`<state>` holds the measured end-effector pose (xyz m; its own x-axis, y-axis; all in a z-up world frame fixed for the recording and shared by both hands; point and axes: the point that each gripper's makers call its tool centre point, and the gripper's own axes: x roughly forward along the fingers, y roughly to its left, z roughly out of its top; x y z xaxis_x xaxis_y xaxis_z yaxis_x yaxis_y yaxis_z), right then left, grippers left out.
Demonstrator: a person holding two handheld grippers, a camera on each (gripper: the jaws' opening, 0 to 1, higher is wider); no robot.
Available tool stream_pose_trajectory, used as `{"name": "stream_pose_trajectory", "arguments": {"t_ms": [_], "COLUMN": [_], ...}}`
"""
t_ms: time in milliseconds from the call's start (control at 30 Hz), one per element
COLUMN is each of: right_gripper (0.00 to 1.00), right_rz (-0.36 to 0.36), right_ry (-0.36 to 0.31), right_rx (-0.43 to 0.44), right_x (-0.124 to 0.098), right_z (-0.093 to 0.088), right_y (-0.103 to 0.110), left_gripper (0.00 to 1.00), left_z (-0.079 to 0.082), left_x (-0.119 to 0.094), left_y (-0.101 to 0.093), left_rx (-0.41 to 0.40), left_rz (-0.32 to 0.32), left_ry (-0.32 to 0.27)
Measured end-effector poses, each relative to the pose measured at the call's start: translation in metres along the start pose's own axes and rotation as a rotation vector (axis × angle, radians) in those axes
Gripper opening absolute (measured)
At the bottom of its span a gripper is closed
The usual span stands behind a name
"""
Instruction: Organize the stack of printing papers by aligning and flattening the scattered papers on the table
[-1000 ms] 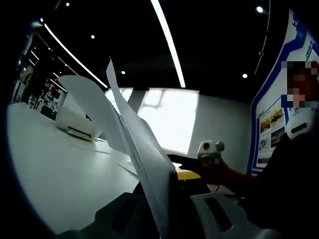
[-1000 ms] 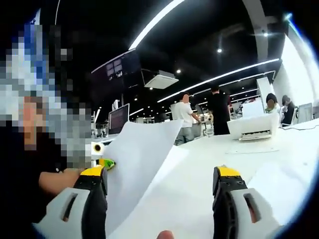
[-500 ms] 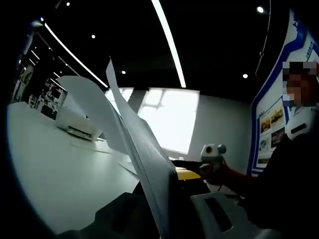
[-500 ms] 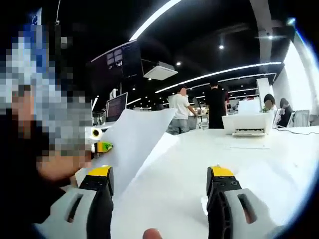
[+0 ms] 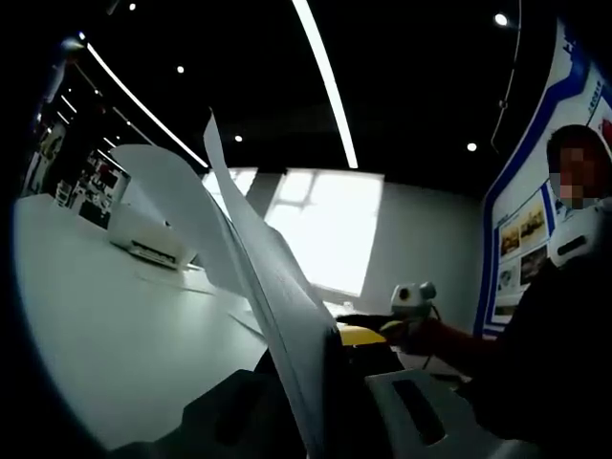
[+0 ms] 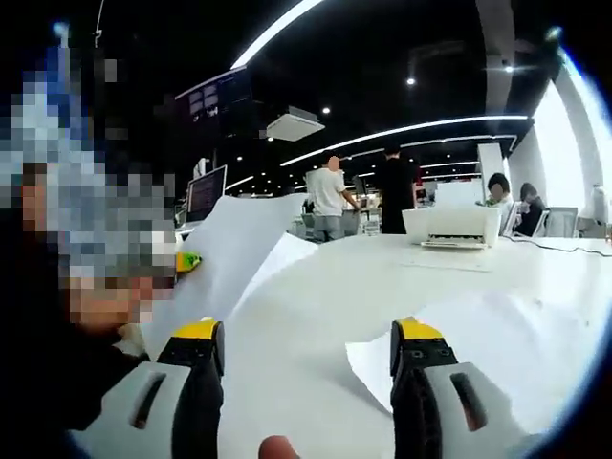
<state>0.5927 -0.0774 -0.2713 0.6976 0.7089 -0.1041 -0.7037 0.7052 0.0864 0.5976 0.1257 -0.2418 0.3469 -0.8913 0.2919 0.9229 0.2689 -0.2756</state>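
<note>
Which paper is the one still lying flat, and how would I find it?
Start at the big white table, with the white printer far across it. Come back toward the right gripper: the loose sheet lies flat by its yellow-tipped jaw. The other papers are lifted up, curling.

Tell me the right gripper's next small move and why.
Probably lower the open right gripper onto the loose sheet lying on the white table by its right finger. The left gripper already holds the raised papers, so that flat sheet looks like the next one to gather.
</note>
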Motion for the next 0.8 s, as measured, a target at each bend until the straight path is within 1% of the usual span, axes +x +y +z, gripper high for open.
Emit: {"name": "stream_pose_trajectory", "arguments": {"t_ms": [133,367,500,800], "right_gripper": [0.60,0.59,0.60,0.60], "right_rz": [-0.013,-0.039,-0.047,-0.102], "right_ry": [0.017,0.035,0.057,0.048], "right_rx": [0.021,0.017,0.013,0.024], "right_x": [-0.009,-0.021,-0.028,-0.052], "right_z": [-0.008,-0.017,-0.024,-0.025], "right_y": [-0.005,-0.012,-0.014,-0.030], "left_gripper": [0.08,0.08,0.08,0.08], "left_z": [0.000,0.000,0.000,0.000], "left_x": [0.000,0.000,0.000,0.000], "left_y": [0.000,0.000,0.001,0.000], "left_rx": [0.001,0.001,0.002,0.001], "left_rz": [0.001,0.002,0.002,0.003], "left_ry": [0.000,0.000,0.000,0.001]}}
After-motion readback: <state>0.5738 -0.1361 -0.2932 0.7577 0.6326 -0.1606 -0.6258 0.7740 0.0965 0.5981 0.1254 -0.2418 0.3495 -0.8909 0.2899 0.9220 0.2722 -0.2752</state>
